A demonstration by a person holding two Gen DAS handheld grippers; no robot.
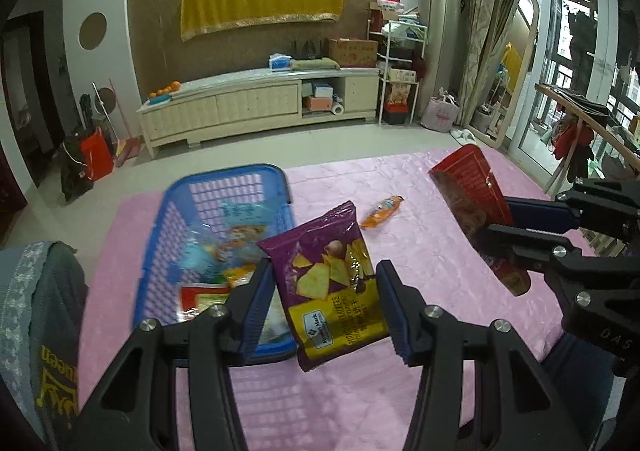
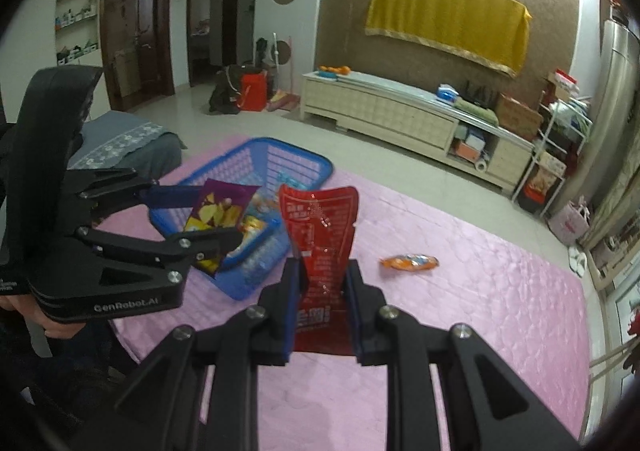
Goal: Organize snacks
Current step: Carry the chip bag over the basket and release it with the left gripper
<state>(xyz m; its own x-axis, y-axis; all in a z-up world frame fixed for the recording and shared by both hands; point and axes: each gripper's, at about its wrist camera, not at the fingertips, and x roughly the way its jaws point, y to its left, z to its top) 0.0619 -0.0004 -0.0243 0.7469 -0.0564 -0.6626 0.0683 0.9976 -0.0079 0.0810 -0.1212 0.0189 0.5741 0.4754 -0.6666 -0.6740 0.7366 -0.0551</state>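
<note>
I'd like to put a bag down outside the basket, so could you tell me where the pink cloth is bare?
Bare: the cloth right of the orange packet, and the near strip. Crowded: the basket, already holding snacks.

Both tools are matte black, built of flat angular plates with triangular cut-outs. The left gripper [image 1: 324,303] carries round silver screws at its linkage pivots, and its fingers [image 1: 252,315] are lined with ribbed blue pads. The right gripper [image 2: 322,311] has the same silver screws and blue-padded fingers [image 2: 290,307]. In the right wrist view, white "GenRobot.AI" lettering runs along the left tool's base plate, below its screws.
</note>
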